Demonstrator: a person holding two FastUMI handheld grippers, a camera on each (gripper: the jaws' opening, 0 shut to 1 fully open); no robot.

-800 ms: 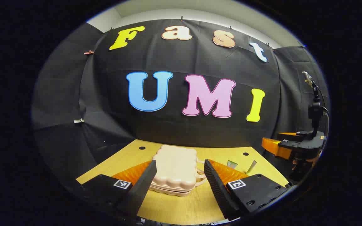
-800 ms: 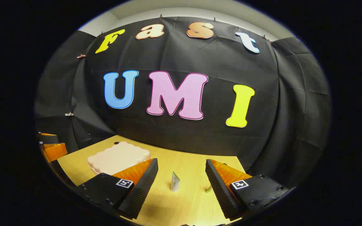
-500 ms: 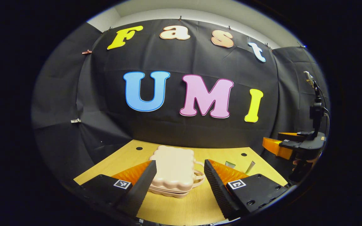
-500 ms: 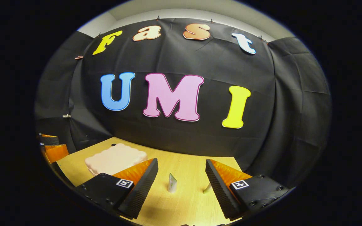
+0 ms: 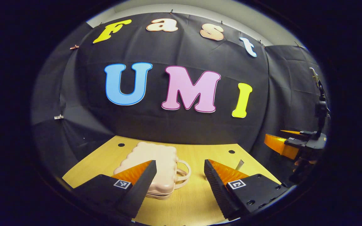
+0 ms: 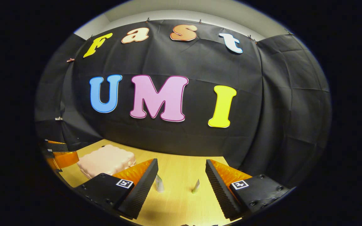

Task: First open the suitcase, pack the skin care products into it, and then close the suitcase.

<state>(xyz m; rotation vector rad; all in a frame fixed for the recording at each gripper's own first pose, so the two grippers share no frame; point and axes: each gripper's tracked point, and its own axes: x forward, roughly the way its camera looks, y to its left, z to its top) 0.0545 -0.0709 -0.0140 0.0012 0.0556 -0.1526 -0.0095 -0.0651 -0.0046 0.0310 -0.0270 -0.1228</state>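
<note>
Left gripper (image 5: 180, 175): jaws spread wide, nothing between the fingers. It hovers above the near edge of the worktop (image 5: 196, 201), aimed just right of the suitcase (image 5: 156, 163).

Right gripper (image 6: 181, 175): jaws also spread wide and empty. It hovers to the right of the suitcase, pointed at the two tubes.

Suitcase: a small pink case lying flat on the worktop, lid down, both shells meeting along the seam. Its double handle (image 5: 182, 171) faces right, toward the tubes. In the right gripper view the suitcase (image 6: 105, 160) sits left of that gripper's own fingers, with the other gripper (image 6: 61, 155) at the case's left.

Skin care products: two slim tubes stand upright on the worktop, well to the right of the suitcase. The left tube (image 6: 159, 183) and right tube (image 6: 196, 185) are near each other but apart. Neither is touched by a gripper.

Task status, judged from this layout:
- Opening: not done; the case is closed.
- Packing: not started; both tubes are outside the case.
- Closing: pending.

All three steps remain. The opening step appears to be in hand.
</note>
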